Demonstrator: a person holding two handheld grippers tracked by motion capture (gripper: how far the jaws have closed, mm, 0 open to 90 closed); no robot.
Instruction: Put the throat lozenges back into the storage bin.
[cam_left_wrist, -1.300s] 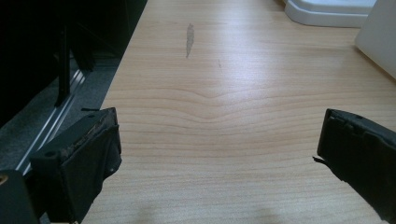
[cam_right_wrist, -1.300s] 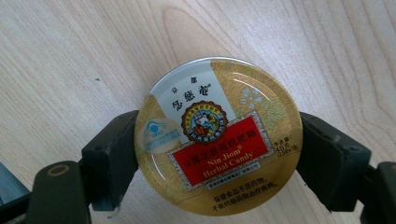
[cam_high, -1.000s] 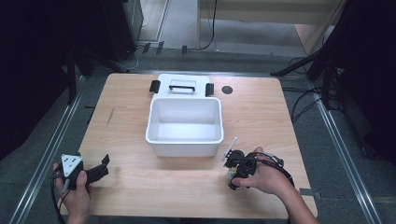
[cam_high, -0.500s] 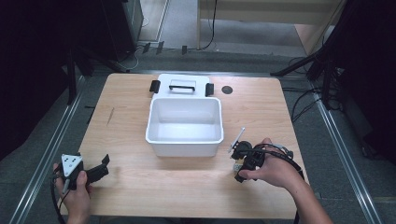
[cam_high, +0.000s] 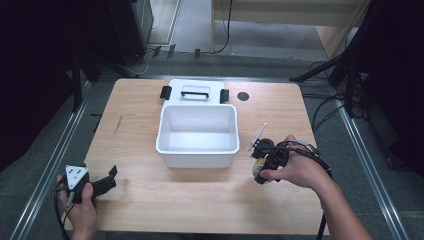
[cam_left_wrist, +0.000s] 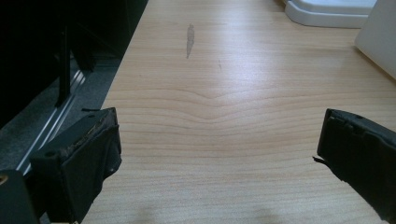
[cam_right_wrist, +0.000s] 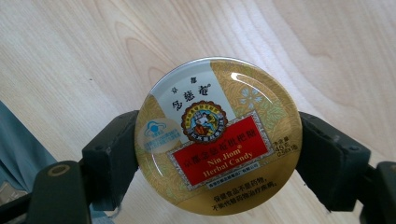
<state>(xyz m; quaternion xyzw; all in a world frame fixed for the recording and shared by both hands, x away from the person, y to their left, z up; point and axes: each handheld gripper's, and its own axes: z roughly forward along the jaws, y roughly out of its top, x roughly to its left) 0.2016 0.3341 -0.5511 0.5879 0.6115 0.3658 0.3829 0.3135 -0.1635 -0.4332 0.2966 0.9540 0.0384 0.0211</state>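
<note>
- The right gripper (cam_right_wrist: 217, 154) grips a round candy tin (cam_right_wrist: 217, 135) by its rim, lifted above the table (cam_high: 150, 200) right of the white bin (cam_high: 197, 134).
- The smooth rim could slip from the fingers (cam_right_wrist: 112, 158) if tilted.
- The left gripper (cam_left_wrist: 219, 158), near left, is released, holding nothing.

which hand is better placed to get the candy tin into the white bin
Right. The right gripper is shut on the round herbal candy tin, just right of the white bin. The left gripper is open, holding nothing, near the table's front left corner.
</note>
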